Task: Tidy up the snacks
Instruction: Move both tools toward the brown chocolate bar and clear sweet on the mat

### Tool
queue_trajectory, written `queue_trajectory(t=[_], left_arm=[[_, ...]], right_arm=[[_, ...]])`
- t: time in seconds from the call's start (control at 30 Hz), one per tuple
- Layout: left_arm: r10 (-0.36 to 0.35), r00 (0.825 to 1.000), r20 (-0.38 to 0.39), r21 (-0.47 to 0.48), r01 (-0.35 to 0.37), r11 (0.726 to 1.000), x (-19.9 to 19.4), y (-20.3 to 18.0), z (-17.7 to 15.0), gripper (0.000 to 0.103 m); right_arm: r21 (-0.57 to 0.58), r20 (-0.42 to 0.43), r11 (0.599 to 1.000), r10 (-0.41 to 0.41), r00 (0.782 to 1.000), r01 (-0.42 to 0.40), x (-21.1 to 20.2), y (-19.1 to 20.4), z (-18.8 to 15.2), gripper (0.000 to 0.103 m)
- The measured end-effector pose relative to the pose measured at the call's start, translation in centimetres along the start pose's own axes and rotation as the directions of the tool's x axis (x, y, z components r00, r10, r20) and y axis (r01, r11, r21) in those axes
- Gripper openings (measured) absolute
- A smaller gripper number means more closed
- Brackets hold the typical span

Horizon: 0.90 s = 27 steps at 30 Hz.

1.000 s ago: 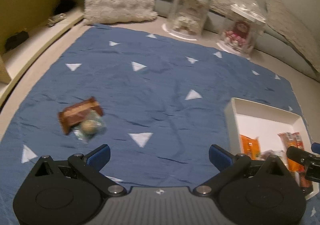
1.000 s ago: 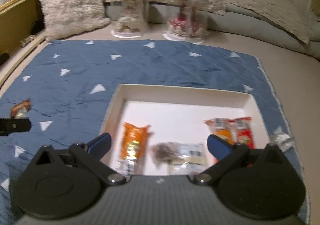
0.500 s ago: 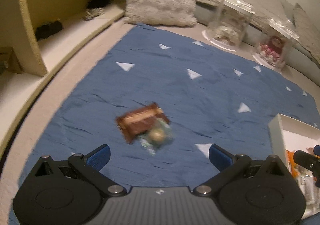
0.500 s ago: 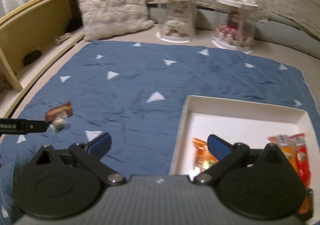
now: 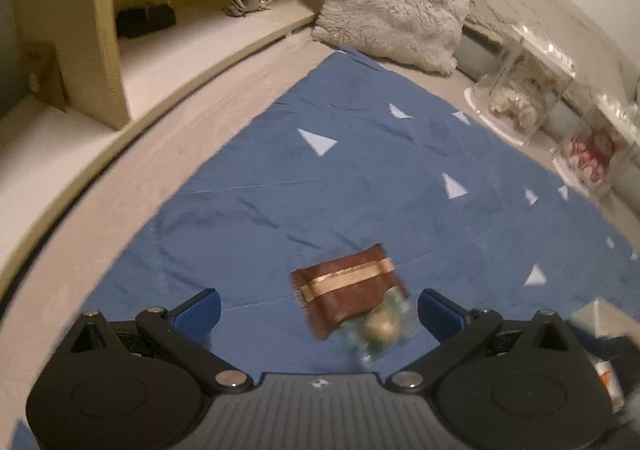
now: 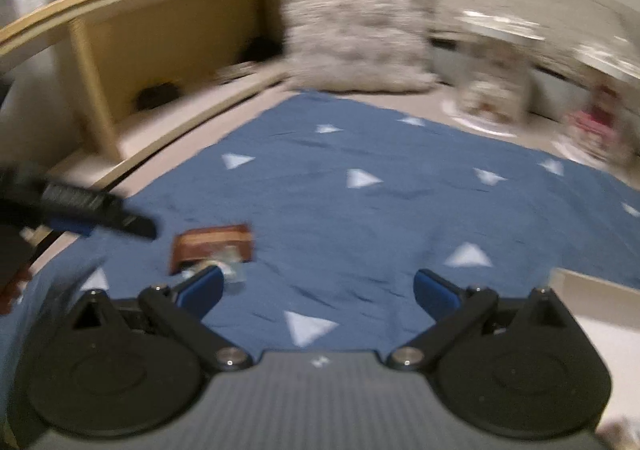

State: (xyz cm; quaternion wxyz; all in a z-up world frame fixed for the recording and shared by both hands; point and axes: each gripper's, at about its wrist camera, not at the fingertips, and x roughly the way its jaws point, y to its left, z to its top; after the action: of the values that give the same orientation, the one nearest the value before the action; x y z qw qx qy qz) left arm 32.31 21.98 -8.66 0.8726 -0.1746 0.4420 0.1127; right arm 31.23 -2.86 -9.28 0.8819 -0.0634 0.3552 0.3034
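just a brown gold-striped wrapper (image 5: 347,292), lettering unreadable

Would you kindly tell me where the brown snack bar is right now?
In the left wrist view, the brown snack bar lies on the blue cloth, between the open left gripper fingers, touching a clear-wrapped candy.
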Motion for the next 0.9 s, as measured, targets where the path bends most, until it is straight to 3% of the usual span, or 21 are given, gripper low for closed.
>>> queue_trajectory(t=[0.2, 0.33, 0.67, 0.77, 0.83, 0.9], left_arm=[[-0.021, 0.999, -0.046, 0.015, 0.022, 1.000, 2.7, -1.8, 0.7, 0.103], [-0.014, 0.998, -0.058, 0.003, 0.014, 1.000, 3.5, -1.7, 1.1, 0.103], [-0.004, 0.992, -0.124, -0.102, -0.009, 0.995, 5.7, -0.7, 1.7, 0.103], [0.015, 0.990, -0.142, -0.129, -0.034, 0.991, 6.4, -1.2, 1.6, 0.103], [0.050, 0.989, -0.138, -0.147, -0.071, 0.987, 6.7, -1.6, 1.4, 0.103], [0.075, 0.988, -0.133, -0.150, -0.095, 0.984, 6.9, -2.1, 1.4, 0.103]], right_arm=[[-0.150, -0.037, 0.979, 0.135, 0.990, -0.139, 4.3, 2.6, 0.1, 0.090], [-0.196, -0.050, 0.947, 0.251, 0.967, -0.256, 6.4, 3.3, -0.1, 0.084], [-0.321, -0.026, 0.884, 0.349, 0.937, -0.339, 8.2, 3.5, -0.7, 0.068], [-0.363, -0.024, 0.871, 0.348, 0.937, -0.332, 7.9, 3.7, -1.3, 0.062], [-0.391, -0.022, 0.862, 0.342, 0.939, -0.323, 7.6, 3.9, -1.7, 0.049], [-0.423, -0.017, 0.852, 0.332, 0.943, -0.308, 7.1, 4.1, -2.0, 0.045]])
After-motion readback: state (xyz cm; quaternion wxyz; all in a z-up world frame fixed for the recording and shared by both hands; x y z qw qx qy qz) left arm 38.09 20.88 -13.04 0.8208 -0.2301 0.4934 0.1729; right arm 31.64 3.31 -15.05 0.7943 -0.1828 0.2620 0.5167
